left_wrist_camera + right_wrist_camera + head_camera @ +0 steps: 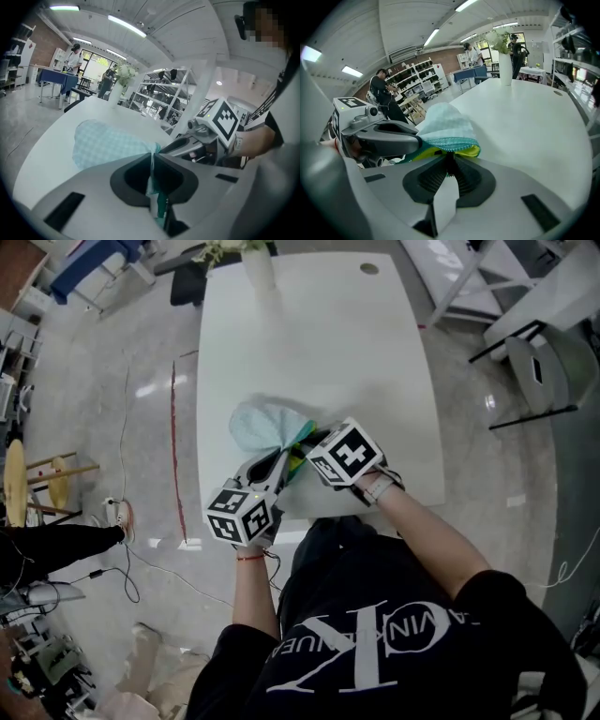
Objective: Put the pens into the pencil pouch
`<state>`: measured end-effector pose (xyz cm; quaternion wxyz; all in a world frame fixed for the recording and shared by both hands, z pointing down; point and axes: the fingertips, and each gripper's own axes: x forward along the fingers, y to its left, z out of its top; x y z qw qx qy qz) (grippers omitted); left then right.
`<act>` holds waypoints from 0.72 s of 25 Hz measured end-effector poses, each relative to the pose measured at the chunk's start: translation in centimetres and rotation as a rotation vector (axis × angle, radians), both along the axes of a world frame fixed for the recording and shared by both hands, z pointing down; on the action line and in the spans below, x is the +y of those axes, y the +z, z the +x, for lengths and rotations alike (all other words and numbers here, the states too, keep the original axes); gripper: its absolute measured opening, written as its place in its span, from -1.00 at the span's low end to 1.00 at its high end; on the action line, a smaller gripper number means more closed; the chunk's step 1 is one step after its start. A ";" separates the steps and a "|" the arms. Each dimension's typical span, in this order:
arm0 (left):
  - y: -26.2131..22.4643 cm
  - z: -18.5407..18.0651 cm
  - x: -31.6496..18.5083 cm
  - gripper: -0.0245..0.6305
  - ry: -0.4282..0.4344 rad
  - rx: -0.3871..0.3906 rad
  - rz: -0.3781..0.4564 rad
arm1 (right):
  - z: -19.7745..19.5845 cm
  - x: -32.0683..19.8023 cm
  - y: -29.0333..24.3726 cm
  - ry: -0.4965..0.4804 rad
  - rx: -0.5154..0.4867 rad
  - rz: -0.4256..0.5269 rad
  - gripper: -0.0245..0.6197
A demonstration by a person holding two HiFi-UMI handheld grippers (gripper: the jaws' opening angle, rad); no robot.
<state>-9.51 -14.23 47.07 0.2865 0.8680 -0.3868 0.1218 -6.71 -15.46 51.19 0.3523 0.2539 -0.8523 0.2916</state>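
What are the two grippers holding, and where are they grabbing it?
Both pinch the pouch: the left gripper grips its teal edge, the right gripper its zipper edge.

Teal pencil pouch (265, 426) between left gripper (278, 465), right gripper (312, 450)

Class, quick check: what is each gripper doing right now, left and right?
The left gripper is shut on the pencil pouch, pinching its fabric edge.
The right gripper is shut on the same pouch's zipper rim.

White table (375, 352) — pale teal pouch (262, 426) near its front edge, white vase (258, 268) at the far end
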 end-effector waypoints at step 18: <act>-0.4 -1.3 -1.8 -0.86 -0.085 -0.003 0.014 | 1.7 1.3 0.2 -0.025 -0.044 0.017 -0.69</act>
